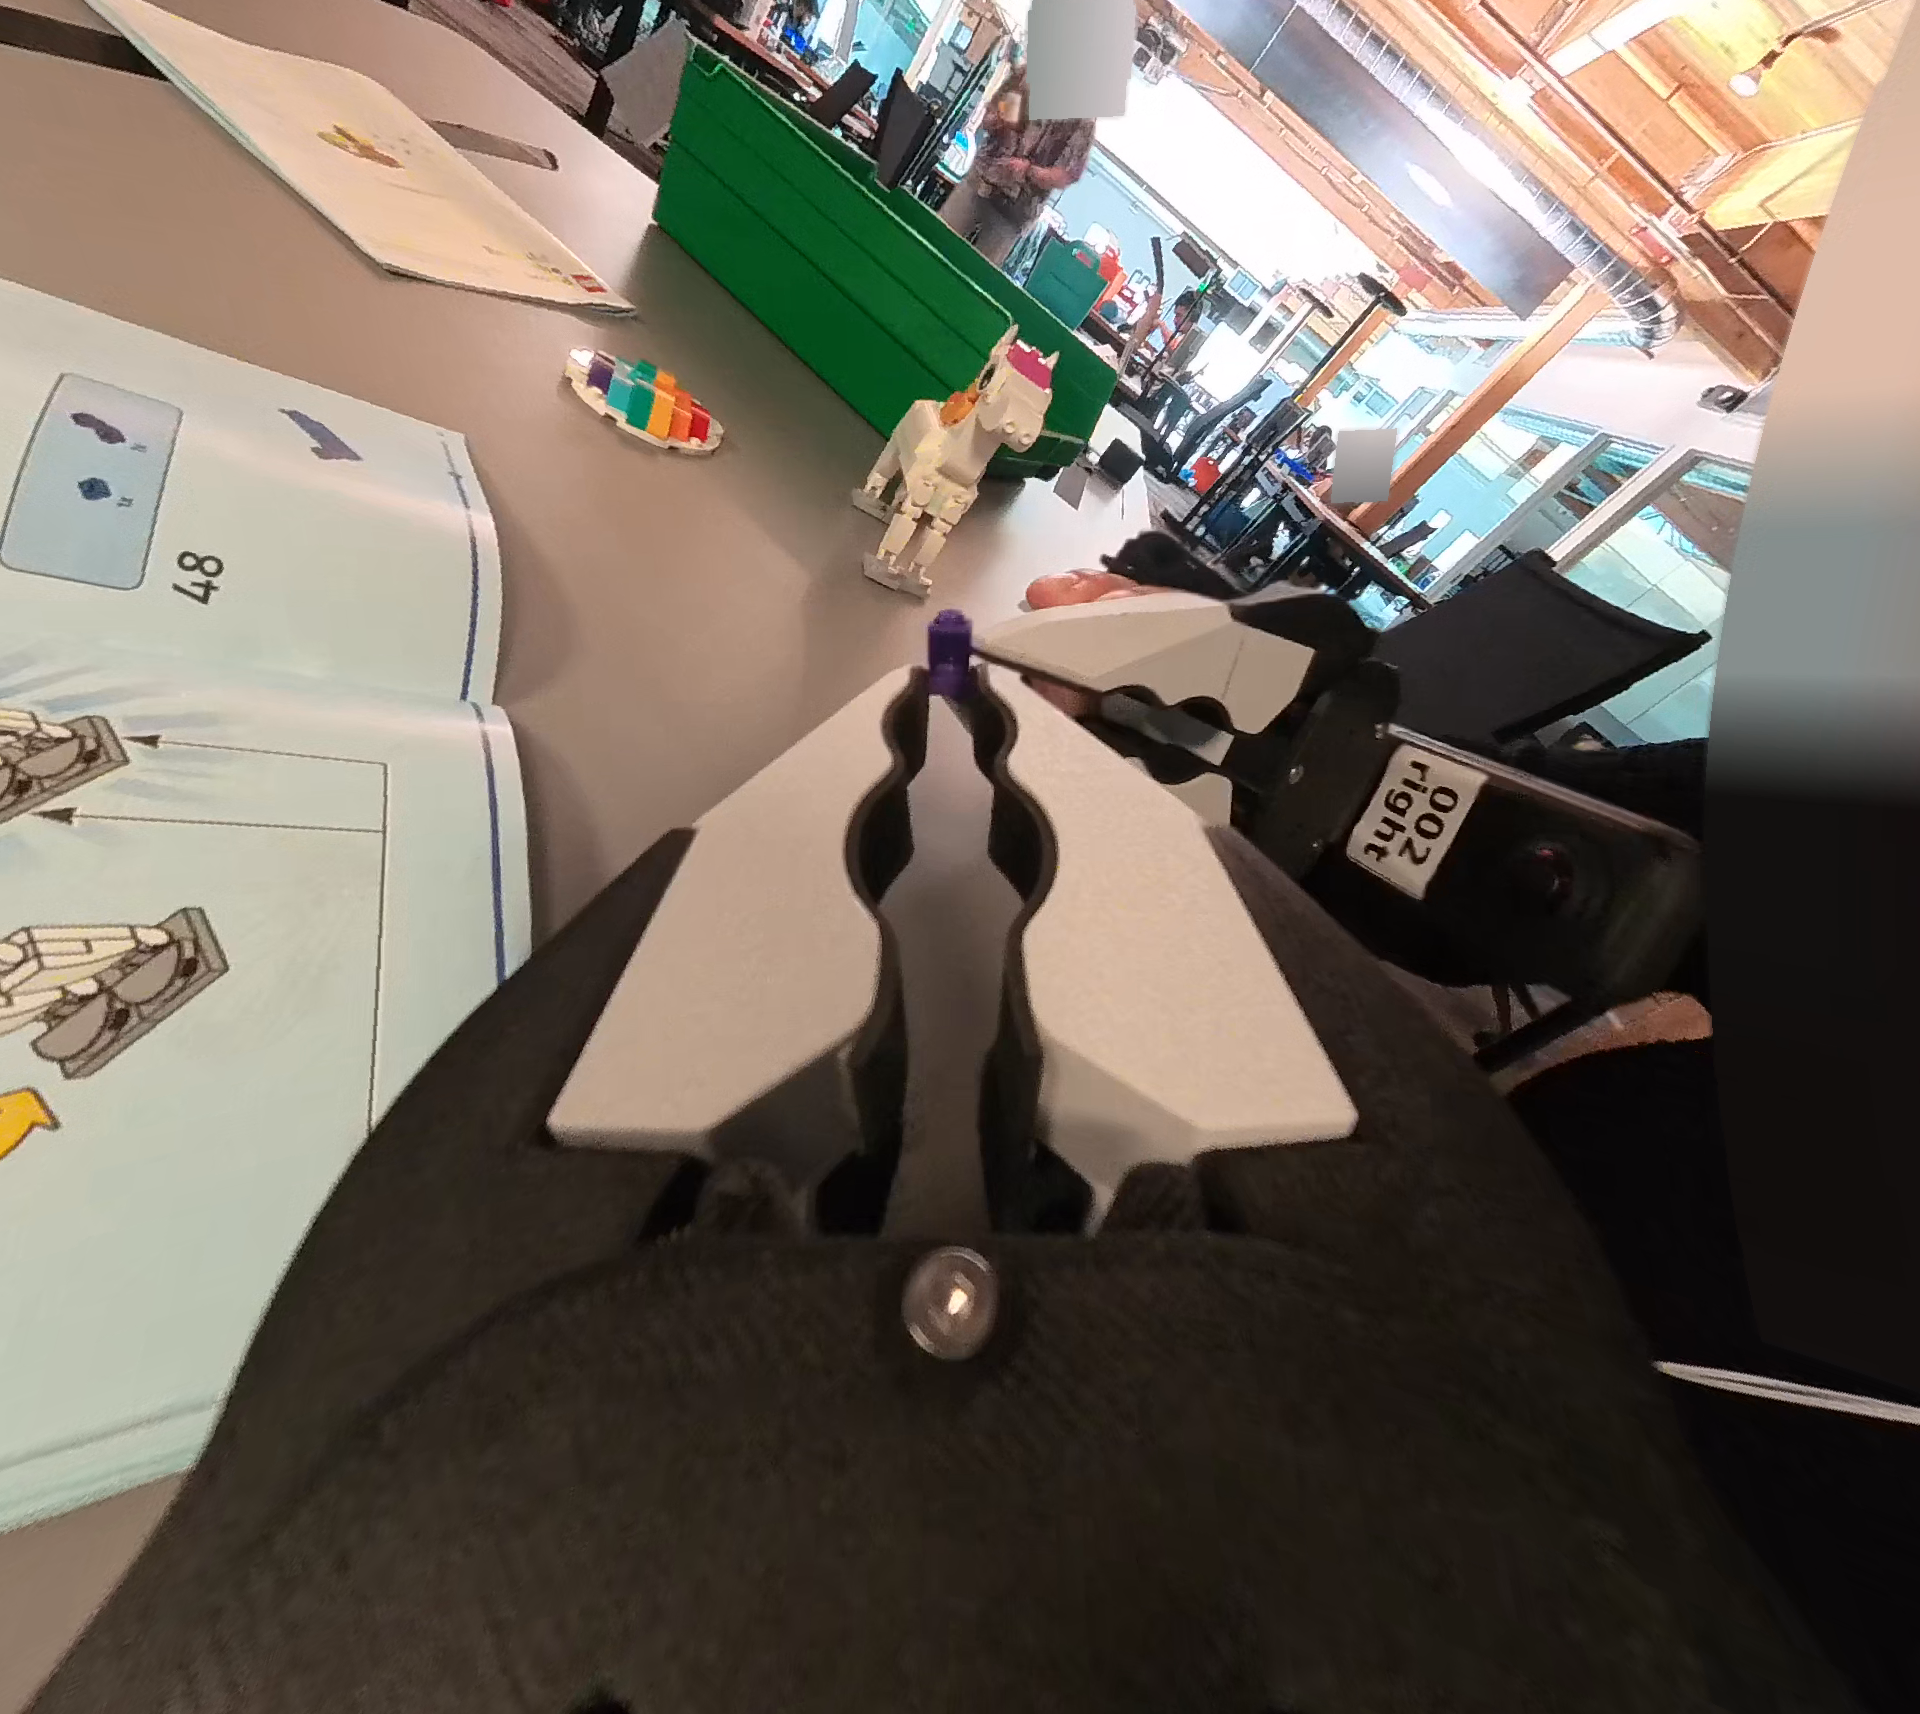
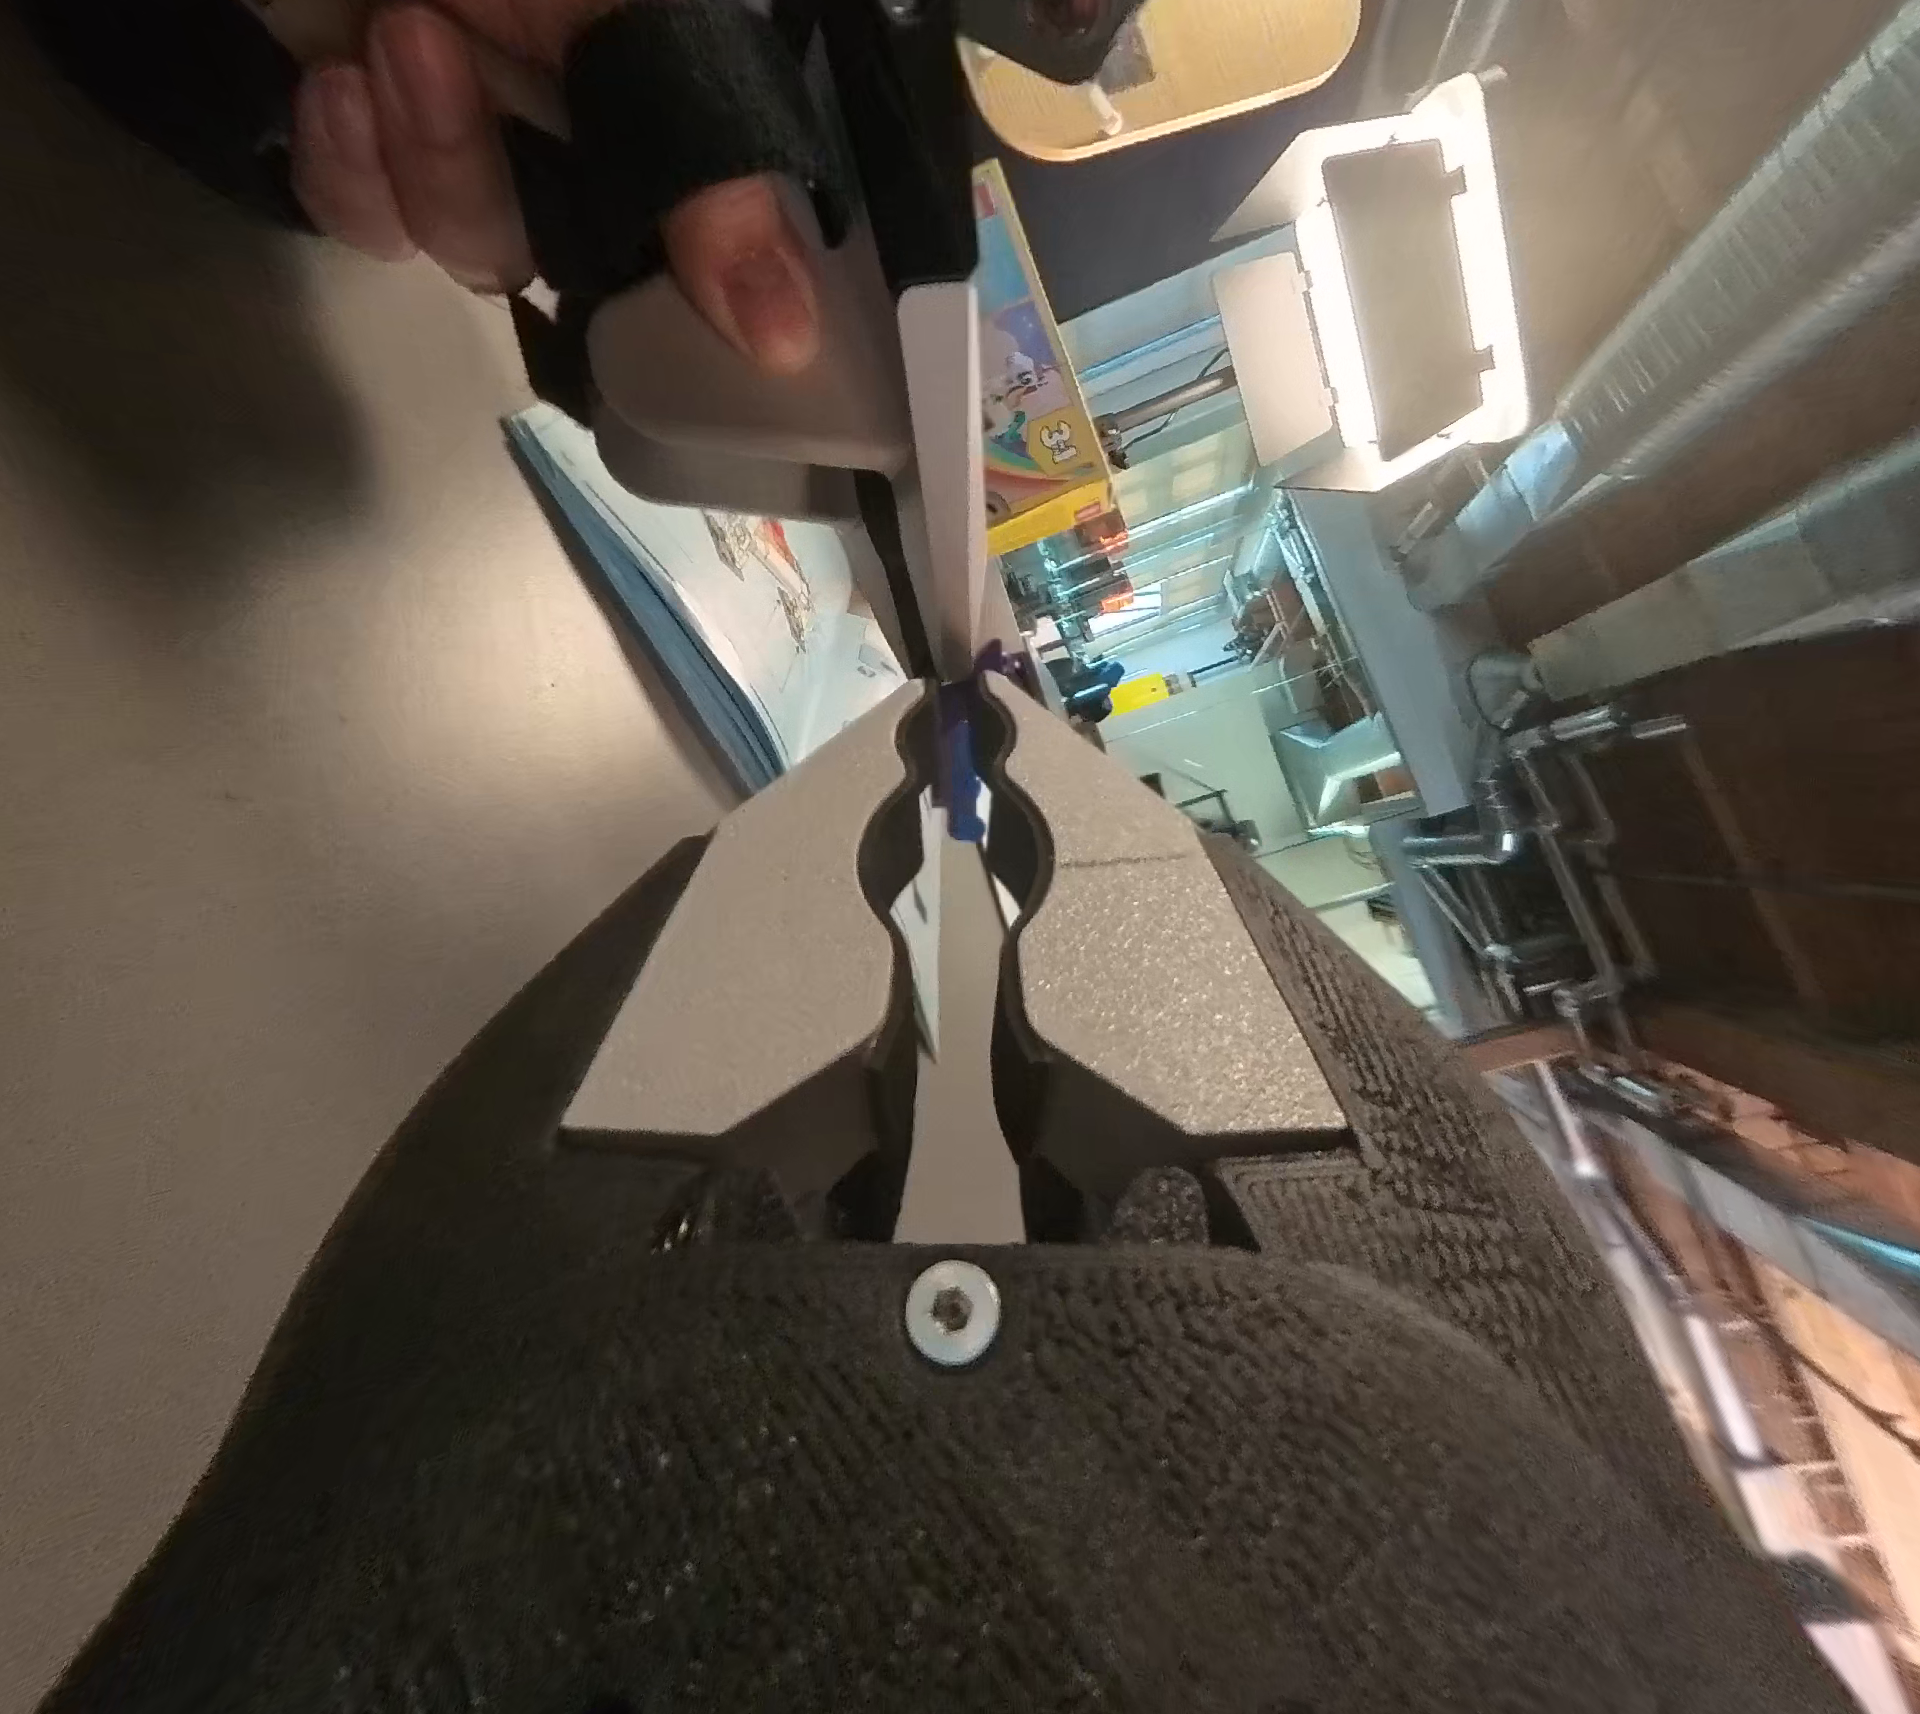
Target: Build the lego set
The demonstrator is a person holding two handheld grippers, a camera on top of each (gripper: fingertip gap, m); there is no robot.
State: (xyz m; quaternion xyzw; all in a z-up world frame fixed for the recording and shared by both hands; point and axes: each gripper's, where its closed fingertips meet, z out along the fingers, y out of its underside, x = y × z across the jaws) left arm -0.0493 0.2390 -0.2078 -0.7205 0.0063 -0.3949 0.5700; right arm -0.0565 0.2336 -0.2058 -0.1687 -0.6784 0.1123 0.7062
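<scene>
My left gripper [image 1: 948, 690] is shut on a small purple round piece [image 1: 948, 644], which sticks up from its tips above the table. My right gripper [image 2: 958, 700] is shut on a thin dark blue piece [image 2: 962, 786]. The right gripper comes in from the right in the left wrist view [image 1: 987, 652], and its tip touches the purple piece. In the right wrist view the left gripper [image 2: 951, 662], held by a hand [image 2: 499, 2], comes down from above and meets my tips. A built white unicorn [image 1: 951, 459] stands on the grey table [image 1: 665, 625] beyond the grippers.
An open instruction booklet [image 1: 208, 729] lies at the left and a second booklet [image 1: 343, 137] farther back. A round white plate with several coloured bricks [image 1: 644, 402] sits beside a green bin [image 1: 852, 262]. The set's box [image 2: 1029, 376] stands behind. People are at desks far off. My two grippers' fingertips are within a few centimetres of each other. Left tips and right tips are each some 20 cm from the built white unicorn [image 1: 951, 459].
</scene>
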